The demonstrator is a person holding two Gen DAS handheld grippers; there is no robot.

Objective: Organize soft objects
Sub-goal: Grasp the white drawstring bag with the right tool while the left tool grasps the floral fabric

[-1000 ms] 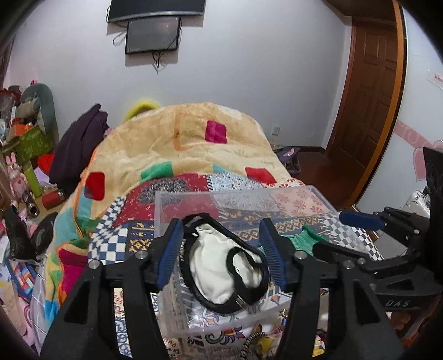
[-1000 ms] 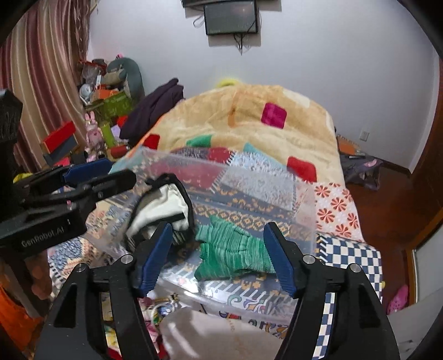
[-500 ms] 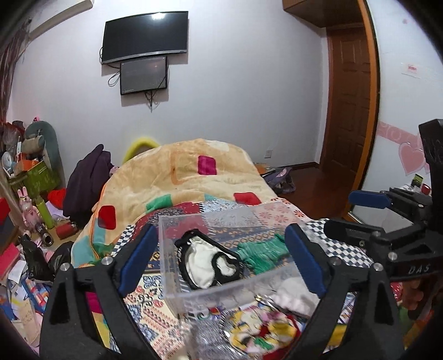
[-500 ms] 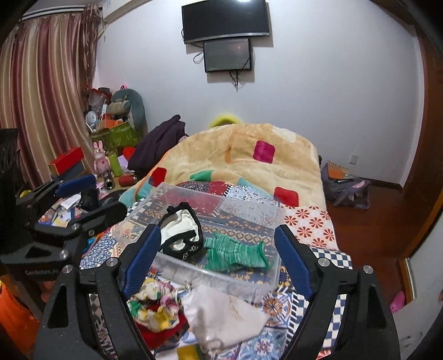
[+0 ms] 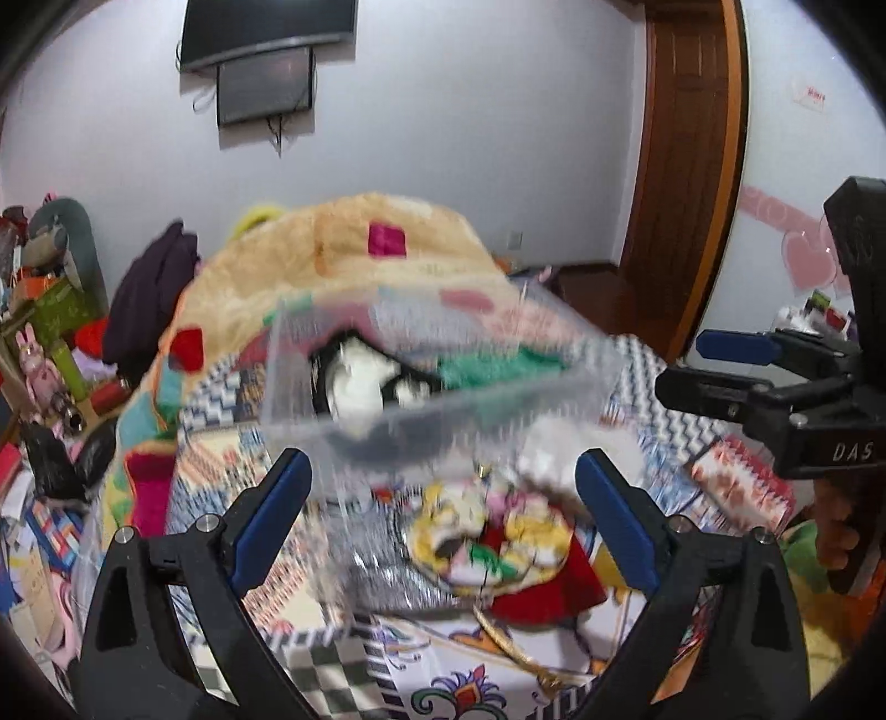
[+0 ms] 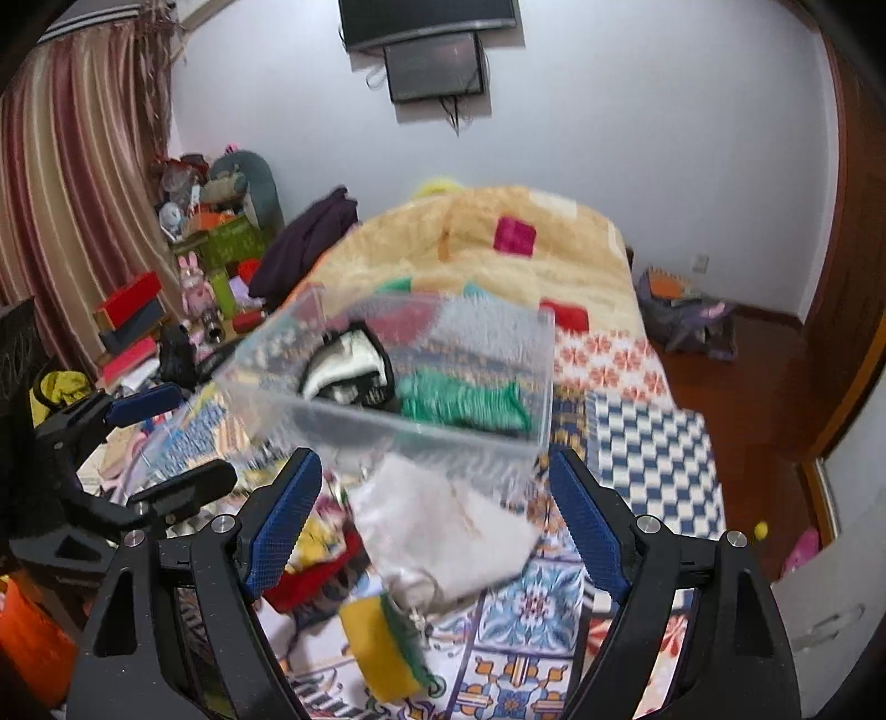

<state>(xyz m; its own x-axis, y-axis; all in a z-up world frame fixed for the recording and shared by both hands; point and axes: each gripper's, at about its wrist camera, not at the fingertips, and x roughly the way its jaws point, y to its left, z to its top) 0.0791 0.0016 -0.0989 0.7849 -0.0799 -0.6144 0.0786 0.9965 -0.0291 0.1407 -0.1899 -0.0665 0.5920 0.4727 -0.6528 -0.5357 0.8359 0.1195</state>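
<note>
A clear plastic bin [image 5: 432, 387] sits on the patterned bed; it also shows in the right wrist view [image 6: 398, 387]. It holds a black-and-white cloth item [image 5: 360, 382] and a green knit item [image 6: 459, 399]. In front of the bin lie a yellow, pink and red cloth pile [image 5: 498, 543], a white pouch [image 6: 443, 520] and a yellow tasselled piece [image 6: 382, 648]. My left gripper [image 5: 443, 515] is open and empty above the pile. My right gripper [image 6: 432, 515] is open and empty above the white pouch. Both views are blurred.
A beige blanket with coloured squares [image 5: 360, 260] covers the far bed. A dark garment [image 5: 149, 288], toys and boxes [image 6: 221, 243] crowd the left side. A wooden door [image 5: 681, 144] stands at right. A TV [image 6: 426, 22] hangs on the wall.
Both grippers drew back and up from inside the bin, opened wide, and now tilt down toward the loose items in front of it. The black-and-white cloth and green item stay in the bin.
</note>
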